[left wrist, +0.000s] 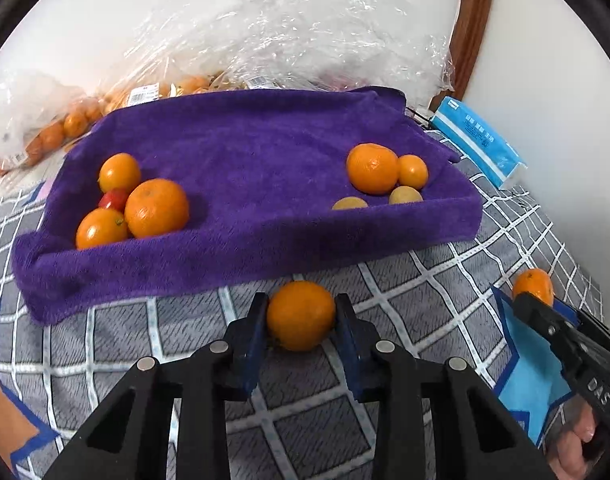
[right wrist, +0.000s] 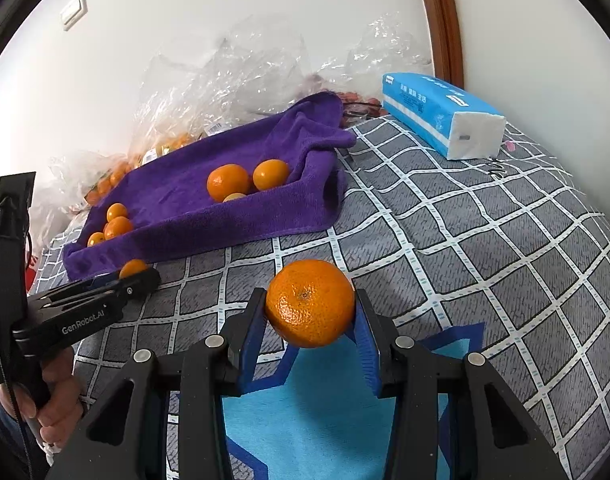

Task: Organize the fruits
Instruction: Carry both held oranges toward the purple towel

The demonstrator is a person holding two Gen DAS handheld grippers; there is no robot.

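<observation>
- Left wrist view: the left gripper [left wrist: 301, 316] is clenched on one small orange [left wrist: 301, 314], its blue pads [left wrist: 257, 322] pressing both flanks, the fruit low over the checked bedspread [left wrist: 425, 280]
- Just ahead of those tongs lies one purple towel [left wrist: 245, 168]; on its left part sit three oranges and one red fruit [left wrist: 113, 199], on its right part two oranges and two yellowish fruits [left wrist: 405, 195]
- Far right of the tongs, the right gripper [left wrist: 545, 308] holds a second orange [left wrist: 533, 285]
- Right wrist view: the right gripper [right wrist: 310, 312] grasps one large orange [right wrist: 310, 303] between both pads, above the bedspread [right wrist: 485, 248]
- Ahead and right of the tongs lies one blue tissue pack [right wrist: 441, 114]; ahead-left, the towel [right wrist: 233, 216] and the left gripper [right wrist: 139, 276]
</observation>
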